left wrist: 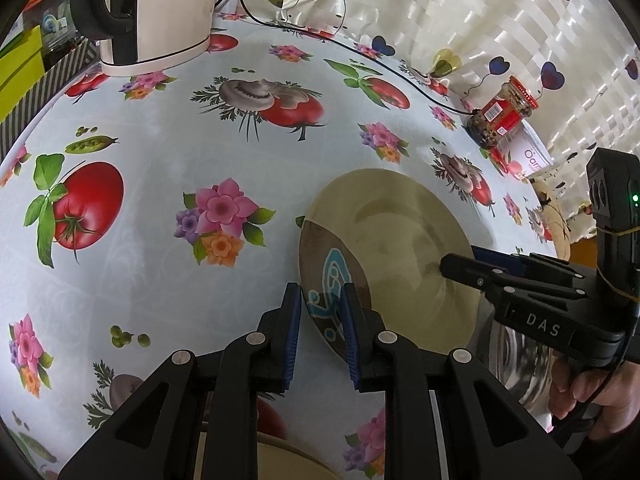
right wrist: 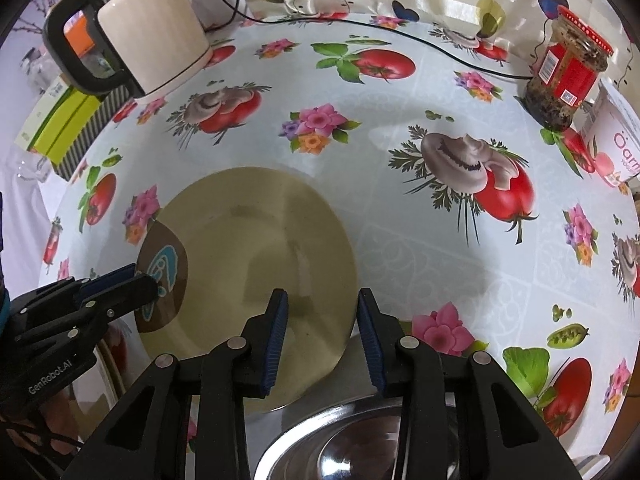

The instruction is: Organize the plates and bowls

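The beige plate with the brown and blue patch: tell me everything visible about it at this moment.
The beige plate is round, shallow and glossy, seemingly ceramic, with a brown segment at one edge bearing a turquoise motif. It appears tilted, its near edge propped on the steel bowl, over the printed tablecloth. The left gripper straddles the patterned rim with a gap showing; the right gripper straddles the opposite edge, jaws open. Contact there is unclear.

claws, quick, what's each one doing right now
left claw: open, astride the plate rim, not pressing it
right claw: open, nothing held, over the plate near the steel bowl
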Demonstrator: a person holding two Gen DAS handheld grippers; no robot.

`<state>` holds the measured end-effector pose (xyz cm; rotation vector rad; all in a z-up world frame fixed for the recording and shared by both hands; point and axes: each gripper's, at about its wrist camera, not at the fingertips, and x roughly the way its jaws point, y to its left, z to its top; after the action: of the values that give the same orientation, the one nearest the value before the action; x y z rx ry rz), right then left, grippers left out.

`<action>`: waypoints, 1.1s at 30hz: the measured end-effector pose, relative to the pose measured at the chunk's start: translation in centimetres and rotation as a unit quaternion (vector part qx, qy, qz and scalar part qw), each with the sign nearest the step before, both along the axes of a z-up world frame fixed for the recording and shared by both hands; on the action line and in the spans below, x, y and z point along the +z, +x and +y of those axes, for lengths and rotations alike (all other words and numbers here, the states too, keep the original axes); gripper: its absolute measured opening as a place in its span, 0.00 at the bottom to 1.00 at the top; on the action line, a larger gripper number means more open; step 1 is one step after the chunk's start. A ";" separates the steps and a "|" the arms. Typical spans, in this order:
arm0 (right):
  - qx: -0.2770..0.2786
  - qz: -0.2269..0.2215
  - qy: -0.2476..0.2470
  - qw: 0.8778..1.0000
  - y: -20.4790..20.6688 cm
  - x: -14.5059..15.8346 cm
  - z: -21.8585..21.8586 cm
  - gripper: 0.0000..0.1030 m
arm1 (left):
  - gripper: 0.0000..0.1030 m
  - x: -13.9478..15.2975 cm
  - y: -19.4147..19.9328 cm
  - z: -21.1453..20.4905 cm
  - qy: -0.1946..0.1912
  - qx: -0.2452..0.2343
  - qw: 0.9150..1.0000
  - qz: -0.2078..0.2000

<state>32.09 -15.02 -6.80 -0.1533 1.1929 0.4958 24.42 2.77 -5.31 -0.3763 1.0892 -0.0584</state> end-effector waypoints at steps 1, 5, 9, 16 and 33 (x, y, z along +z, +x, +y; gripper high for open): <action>-0.002 -0.001 0.001 1.000 0.0 0.0 -0.1 0.30 | 0.20 0.0 0.0 0.0 0.000 0.001 1.000 0.000; -0.005 -0.003 0.005 1.000 0.0 0.1 -0.2 0.28 | 0.20 0.0 -0.1 0.0 0.006 0.003 1.000 -0.001; -0.006 -0.004 0.011 1.000 -0.1 0.1 -0.3 0.26 | 0.20 0.1 -0.2 0.2 0.008 0.009 1.000 0.000; -0.003 -0.007 0.018 1.000 -0.3 0.3 0.3 0.26 | 0.19 0.7 -0.7 0.8 0.012 0.020 1.000 -0.005; 0.007 -0.021 0.024 0.999 -1.7 2.1 1.8 0.26 | 0.19 2.9 -2.7 2.0 0.012 0.034 0.999 -0.022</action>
<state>30.40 -13.25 -4.73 -0.1311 1.1381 0.5305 21.71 4.78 -2.37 -0.3877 1.0321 0.0064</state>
